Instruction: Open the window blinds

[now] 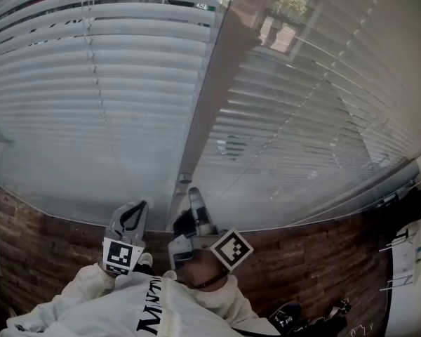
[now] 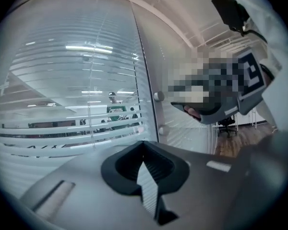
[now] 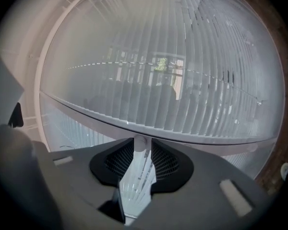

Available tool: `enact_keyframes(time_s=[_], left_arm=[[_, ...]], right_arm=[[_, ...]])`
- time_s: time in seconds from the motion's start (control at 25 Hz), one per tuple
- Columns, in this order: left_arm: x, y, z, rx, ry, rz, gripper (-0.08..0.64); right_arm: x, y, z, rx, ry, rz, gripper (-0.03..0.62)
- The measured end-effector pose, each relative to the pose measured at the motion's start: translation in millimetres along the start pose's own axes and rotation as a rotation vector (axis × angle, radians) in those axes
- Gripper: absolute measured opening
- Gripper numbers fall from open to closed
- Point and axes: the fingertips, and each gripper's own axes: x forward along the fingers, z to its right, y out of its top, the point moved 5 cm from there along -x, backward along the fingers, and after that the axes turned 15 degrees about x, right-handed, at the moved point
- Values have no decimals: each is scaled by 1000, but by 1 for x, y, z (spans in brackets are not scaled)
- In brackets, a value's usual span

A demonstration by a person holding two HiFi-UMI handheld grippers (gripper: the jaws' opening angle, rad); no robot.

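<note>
Blinds: Pale horizontal blinds (image 1: 126,69) behind glass fill the upper two thirds of the head view. There is one pane at left and a second pane (image 1: 316,132) at right. Dim shapes show between the slats, so they look only partly tilted.
Post: A pale upright post (image 1: 210,97) divides the panes, running from top centre down to bottom centre of the head view.
Knob: A small white round knob (image 3: 140,142) sits on that post, at the centre of the right gripper view. From its place, it probably tilts the slats.
Right gripper: The right gripper (image 3: 141,146) has its jaws drawn partway in, with the pads against the knob's sides. Its view shows the post lying crosswise, so the gripper is rolled over, which fits twisting the knob.
Left gripper: The left gripper (image 1: 132,213) is at lower centre-left, just beside the right one. Its tips are together and it holds nothing. It points at the left pane and looks parked clear of the work.
Surroundings: Pale sleeves (image 1: 119,307) show at the bottom edge, and a wood-look floor (image 1: 49,244) lies below the panes.
</note>
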Motion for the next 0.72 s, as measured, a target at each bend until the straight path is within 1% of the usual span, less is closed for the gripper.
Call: enact_keyframes(time_s=[0.04,0.08,0.12,0.16,0.24,0.36,0.44,0.56,0.72], left_arm=[[-5,-1,4,3,-1,-16,0],[-11,-3,8,4,-5,-32,0],[-16,-6,12,6,-12,-47,0],[-21,-9,16,8,-21,-60,0],[-29,-13,23,14,-41,-77,0],[-34,-13,27,22,-66,-78,0],[-34,-11,30,28,-83,-68,0],[-35,-4,36,41,-112,-30,0],[-59,-5,29,44,-126,11,0]], right_arm=[[-7,2,3,-20,-9,-4,104],[-15,3,8,-53,-22,-6,67],[-23,5,13,-96,-39,-6,27],[-30,5,18,-143,-56,-6,2],[-43,4,29,-224,-86,-8,2],[-62,-2,41,-311,-121,-14,2],[-72,-6,46,-340,-133,-18,2],[-85,-10,52,-372,-166,-13,2],[-94,-29,54,-417,-194,14,2]])
